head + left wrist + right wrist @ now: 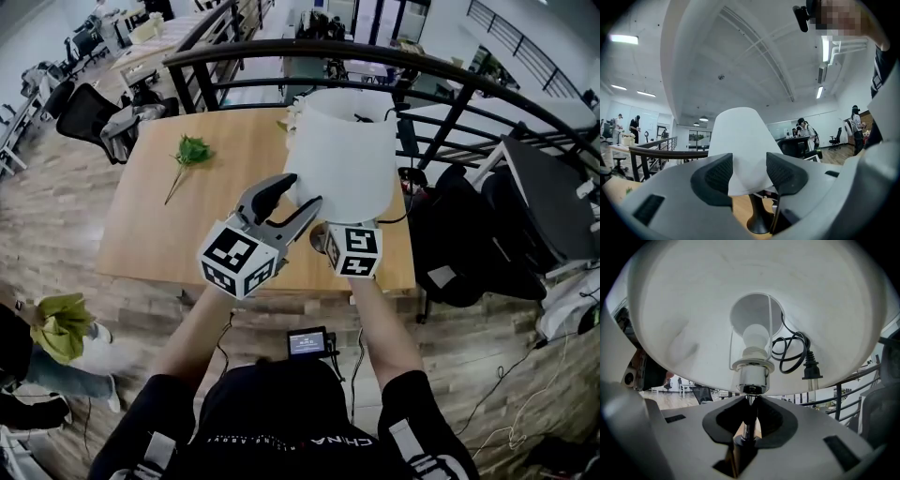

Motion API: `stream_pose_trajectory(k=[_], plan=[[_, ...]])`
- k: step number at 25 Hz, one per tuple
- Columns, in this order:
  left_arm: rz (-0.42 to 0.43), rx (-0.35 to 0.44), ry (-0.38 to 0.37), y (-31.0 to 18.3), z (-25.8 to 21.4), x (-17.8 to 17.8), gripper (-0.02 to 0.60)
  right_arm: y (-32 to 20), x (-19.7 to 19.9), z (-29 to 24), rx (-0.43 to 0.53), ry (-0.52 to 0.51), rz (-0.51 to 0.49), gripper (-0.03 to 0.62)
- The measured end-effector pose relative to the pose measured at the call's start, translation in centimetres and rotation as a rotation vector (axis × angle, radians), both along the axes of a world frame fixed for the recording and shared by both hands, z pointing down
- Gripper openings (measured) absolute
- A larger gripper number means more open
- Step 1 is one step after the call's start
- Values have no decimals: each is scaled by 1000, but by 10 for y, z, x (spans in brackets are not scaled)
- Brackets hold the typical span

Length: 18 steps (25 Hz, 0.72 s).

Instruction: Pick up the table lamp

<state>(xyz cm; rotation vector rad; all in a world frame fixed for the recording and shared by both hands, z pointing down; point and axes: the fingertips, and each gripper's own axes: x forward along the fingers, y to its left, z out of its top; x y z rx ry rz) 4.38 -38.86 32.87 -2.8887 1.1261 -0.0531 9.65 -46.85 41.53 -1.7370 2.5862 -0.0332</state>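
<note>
Pinching the table lamp (717,310) by its chrome stem (748,430), your right gripper (750,404) is pressing both dark pads against that stem just under the socket (751,373), as its own view is showing. Above, the bulb (755,336) is sitting inside the white shade (825,301), and a black cord (790,350) with its plug is hanging coiled beside it. In the left gripper view, your left gripper (749,169) is holding its jaws spread and gripping nothing. The shade is filling the gap beyond them, with the stem and the round dark base (759,225) showing below, though you cannot tell whether that base is resting on the wood. In the head view, the lamp is sitting over the near right part of the wooden table (178,234). Your left gripper is pointing at the shade's lower rim, your right one is going in beneath the shade, and a green sprig (190,150) is lying well apart at the far left.
</note>
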Motion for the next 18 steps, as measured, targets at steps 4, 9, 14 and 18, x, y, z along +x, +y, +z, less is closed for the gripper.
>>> stream_pose_trajectory(k=[4,9,14,18], plan=[[23,-4,12,25,-3,-36,235,28,-34,-2,-15,-3,20,87],[41,-8,27,61,0,-72,235,65,-69,3,-36,-6,37,87],[91,-20,35,98,-4,-102,233,105,-96,0,-55,-8,59,87],[122,-33,47,123,-4,-120,235,135,-114,4,-86,-23,80,87]])
